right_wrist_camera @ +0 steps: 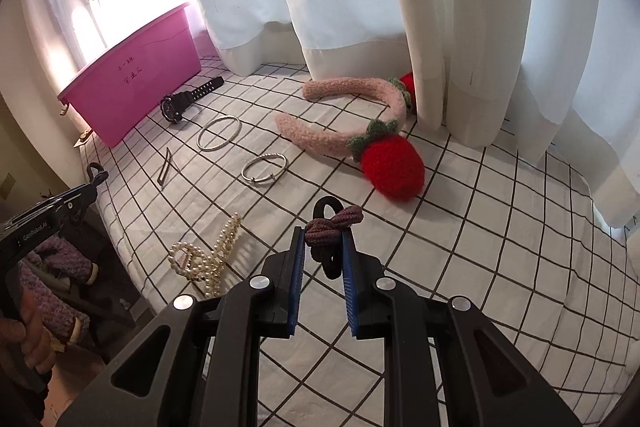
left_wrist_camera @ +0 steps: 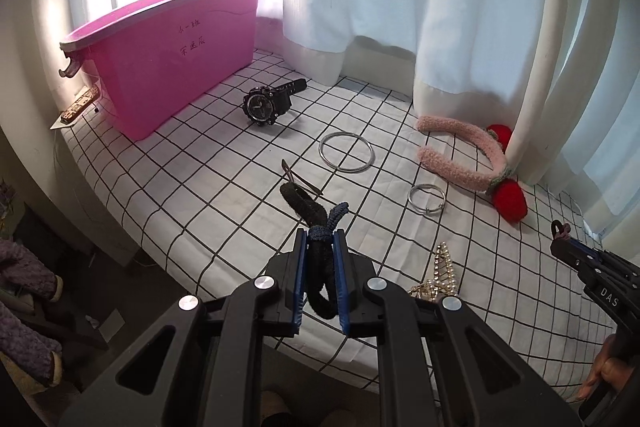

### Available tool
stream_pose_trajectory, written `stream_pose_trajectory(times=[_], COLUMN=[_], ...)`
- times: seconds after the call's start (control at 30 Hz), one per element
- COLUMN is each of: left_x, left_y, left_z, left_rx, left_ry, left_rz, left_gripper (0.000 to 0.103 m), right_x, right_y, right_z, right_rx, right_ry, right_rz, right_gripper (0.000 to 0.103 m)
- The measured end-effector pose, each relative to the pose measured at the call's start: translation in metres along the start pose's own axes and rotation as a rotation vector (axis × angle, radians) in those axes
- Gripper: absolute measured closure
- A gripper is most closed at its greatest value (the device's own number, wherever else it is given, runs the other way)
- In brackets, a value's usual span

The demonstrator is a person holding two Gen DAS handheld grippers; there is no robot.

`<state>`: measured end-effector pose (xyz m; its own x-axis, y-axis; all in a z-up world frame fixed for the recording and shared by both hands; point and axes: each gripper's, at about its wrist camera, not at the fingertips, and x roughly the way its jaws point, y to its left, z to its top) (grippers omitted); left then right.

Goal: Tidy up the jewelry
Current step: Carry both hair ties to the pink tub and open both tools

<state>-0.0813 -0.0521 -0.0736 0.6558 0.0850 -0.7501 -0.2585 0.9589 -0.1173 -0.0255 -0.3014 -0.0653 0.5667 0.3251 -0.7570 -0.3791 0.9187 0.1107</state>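
Note:
My left gripper [left_wrist_camera: 320, 239] is shut on a black hair tie with a blue knot [left_wrist_camera: 316, 215], held above the checked cloth. My right gripper [right_wrist_camera: 325, 233] is shut on a black hair tie with a purple knot [right_wrist_camera: 334, 219]. A pink bin [left_wrist_camera: 168, 63] stands at the far left. On the cloth lie a black watch [left_wrist_camera: 266, 103], a large silver bangle [left_wrist_camera: 347, 151], a small silver bangle [left_wrist_camera: 427, 199], a metal hair clip [right_wrist_camera: 164, 167], pearl clips [right_wrist_camera: 208, 255] and a pink headband with red strawberries [right_wrist_camera: 344, 123].
White curtains [left_wrist_camera: 400, 7] hang along the back and right, their hems touching the cloth. The bed's front-left edge [left_wrist_camera: 120, 211] drops to a dark floor with purple knitted items [left_wrist_camera: 24, 307]. A power strip [left_wrist_camera: 78, 105] lies left of the bin.

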Motion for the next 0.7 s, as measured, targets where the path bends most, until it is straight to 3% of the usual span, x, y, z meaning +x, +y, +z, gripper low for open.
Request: stream_pose_trajectory(times=[0.37, 0.57, 0.7], left_x=[-0.073, -0.079, -0.065], left_y=[0.05, 0.105, 0.154], left_z=[0.076, 0.137, 0.184], left_rx=[-0.055, -0.072, -0.086], left_ry=[-0.143, -0.235, -0.243], left_rz=[0.023, 0.02, 0.009], left_gripper=[0.089, 0.089, 0.089], right_x=[-0.037, -0.02, 0.008], right_y=[0.081, 0.146, 0.197], right_z=[0.107, 0.169, 0.216], right_rx=[-0.102, -0.133, -0.146], right_ry=[-0.147, -0.202, -0.199], right_rz=[0.152, 0.209, 0.252], right_gripper=[0.085, 0.085, 0.085])
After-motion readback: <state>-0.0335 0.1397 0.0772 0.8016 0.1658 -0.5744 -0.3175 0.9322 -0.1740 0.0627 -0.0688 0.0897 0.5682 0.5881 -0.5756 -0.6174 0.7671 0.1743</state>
